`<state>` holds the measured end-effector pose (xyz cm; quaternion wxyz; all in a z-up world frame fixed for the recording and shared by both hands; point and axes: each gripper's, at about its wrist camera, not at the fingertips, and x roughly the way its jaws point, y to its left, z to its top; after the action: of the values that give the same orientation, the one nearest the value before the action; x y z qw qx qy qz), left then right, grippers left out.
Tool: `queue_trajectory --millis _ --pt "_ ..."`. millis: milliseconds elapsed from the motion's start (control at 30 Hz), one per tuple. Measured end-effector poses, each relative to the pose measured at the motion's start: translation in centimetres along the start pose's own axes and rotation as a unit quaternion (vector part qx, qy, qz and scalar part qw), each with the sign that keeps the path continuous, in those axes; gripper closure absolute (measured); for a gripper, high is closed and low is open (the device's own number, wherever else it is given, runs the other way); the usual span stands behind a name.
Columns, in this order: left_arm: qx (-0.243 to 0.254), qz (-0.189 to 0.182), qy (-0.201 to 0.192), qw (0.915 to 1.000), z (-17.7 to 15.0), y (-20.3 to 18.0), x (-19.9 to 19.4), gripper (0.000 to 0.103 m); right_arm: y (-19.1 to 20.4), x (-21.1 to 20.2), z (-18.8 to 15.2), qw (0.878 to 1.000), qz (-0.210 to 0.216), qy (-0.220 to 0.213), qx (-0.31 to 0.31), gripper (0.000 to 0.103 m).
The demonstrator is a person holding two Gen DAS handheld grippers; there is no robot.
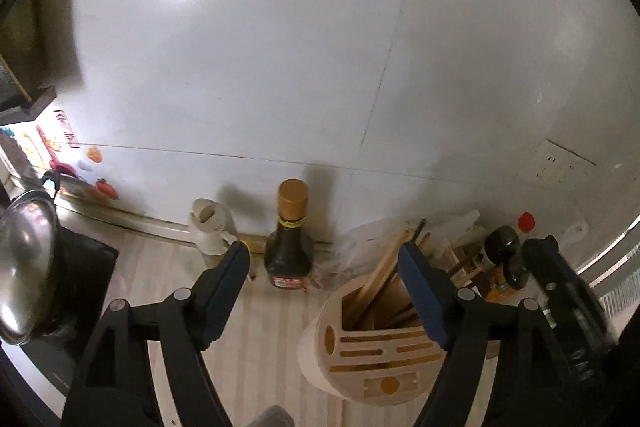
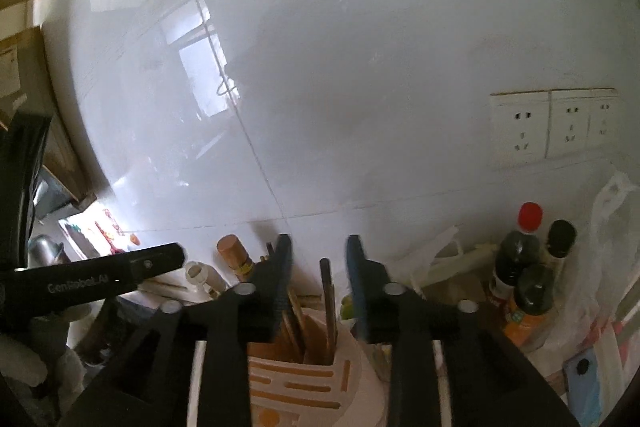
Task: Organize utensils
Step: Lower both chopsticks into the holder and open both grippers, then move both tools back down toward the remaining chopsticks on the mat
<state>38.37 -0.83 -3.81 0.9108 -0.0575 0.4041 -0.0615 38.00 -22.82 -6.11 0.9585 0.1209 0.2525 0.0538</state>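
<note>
Two wrist views facing the tiled wall
Both look down closely at the utensil block (image 1: 372,343) (image 2: 304,383); left sits leftward.

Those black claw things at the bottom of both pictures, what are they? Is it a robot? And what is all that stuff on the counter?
It is not a robot. A person holds one claw in each hand, and each claw carries a small camera looking out along its two fingers. That is why the pictures look round and bent.

One picture looks along the left claw, the other along the right claw. Both are open and hold nothing.

Below them stands a pale wooden utensil holder with slots on top and chopsticks sticking out. Behind it, by the white wall, is a dark sauce bottle, and more bottles stand under the wall sockets.
</note>
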Motion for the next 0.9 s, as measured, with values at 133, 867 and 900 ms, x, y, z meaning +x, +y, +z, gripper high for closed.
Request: queue_trajectory --millis 133,867,900 --pt "0.006 0.013 -0.015 0.9998 -1.4 0.4 -1.2 0.0 -0.9 -2.1 0.4 1.0 -0.004 0.001 0.013 0.042" --pt "0.082 0.06 0.192 0.9761 -22.2 -1.7 5.8 0.0 -12.3 -6.2 -16.3 0.957 -0.129 0.245 0.086 0.012" --pt "0.083 0.061 0.197 0.975 -22.8 -1.9 6.2 0.0 -12.9 -5.9 -17.4 0.952 -0.136 0.261 0.087 0.012"
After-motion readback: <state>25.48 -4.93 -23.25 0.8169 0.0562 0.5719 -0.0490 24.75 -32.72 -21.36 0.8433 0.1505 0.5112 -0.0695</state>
